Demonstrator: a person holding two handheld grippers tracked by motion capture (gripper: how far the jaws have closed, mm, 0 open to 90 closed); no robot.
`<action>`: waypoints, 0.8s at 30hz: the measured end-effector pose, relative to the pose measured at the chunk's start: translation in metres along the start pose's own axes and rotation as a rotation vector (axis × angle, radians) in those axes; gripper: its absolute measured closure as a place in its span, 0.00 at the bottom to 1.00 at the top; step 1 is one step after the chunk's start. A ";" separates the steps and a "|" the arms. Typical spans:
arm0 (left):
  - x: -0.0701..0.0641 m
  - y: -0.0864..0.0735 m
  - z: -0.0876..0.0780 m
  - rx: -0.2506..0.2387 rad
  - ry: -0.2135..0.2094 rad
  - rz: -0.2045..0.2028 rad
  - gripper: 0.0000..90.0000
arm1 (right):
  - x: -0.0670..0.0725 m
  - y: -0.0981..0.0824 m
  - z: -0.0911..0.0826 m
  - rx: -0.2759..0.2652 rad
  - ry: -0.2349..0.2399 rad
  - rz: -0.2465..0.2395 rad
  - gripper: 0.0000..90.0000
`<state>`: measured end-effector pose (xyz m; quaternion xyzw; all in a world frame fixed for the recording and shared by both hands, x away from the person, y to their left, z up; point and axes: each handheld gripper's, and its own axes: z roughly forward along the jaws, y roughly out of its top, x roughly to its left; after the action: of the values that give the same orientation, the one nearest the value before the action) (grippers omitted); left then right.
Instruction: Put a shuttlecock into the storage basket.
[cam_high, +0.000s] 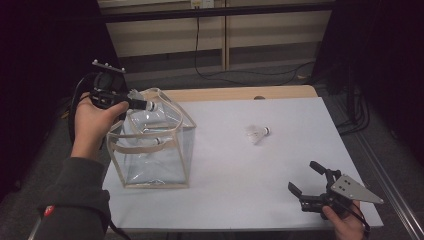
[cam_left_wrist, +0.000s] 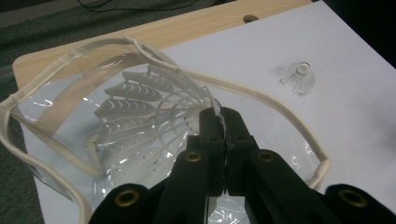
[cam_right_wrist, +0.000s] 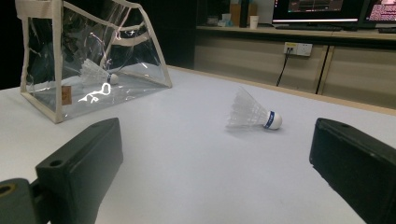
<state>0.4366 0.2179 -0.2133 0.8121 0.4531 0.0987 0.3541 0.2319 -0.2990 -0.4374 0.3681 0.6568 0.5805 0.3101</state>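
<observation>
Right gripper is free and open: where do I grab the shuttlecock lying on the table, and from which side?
Take the shuttlecock by its cork; it's firmer than the feather skirt. It lies on its side with the cork toward the table's far right, so bring the right gripper down from above, jaws straddling the cork across its axis.

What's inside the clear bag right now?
One shuttlecock lies on the floor of the clear bag. The left tool holds a second shuttlecock at the bag's mouth. Glare and creases hide the far corners.
</observation>
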 end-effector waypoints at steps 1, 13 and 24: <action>0.001 -0.001 0.000 0.001 0.003 0.000 0.99 | 0.000 0.000 0.000 0.001 -0.001 -0.001 0.03; 0.006 -0.006 0.010 0.021 0.018 -0.015 0.99 | 0.000 0.000 0.000 0.001 -0.001 -0.002 0.03; 0.006 -0.009 0.020 0.039 0.031 -0.024 0.99 | 0.000 0.000 0.000 0.001 0.000 -0.002 0.03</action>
<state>0.4434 0.2163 -0.2346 0.8117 0.4701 0.0984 0.3323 0.2318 -0.2991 -0.4373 0.3677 0.6573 0.5798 0.3106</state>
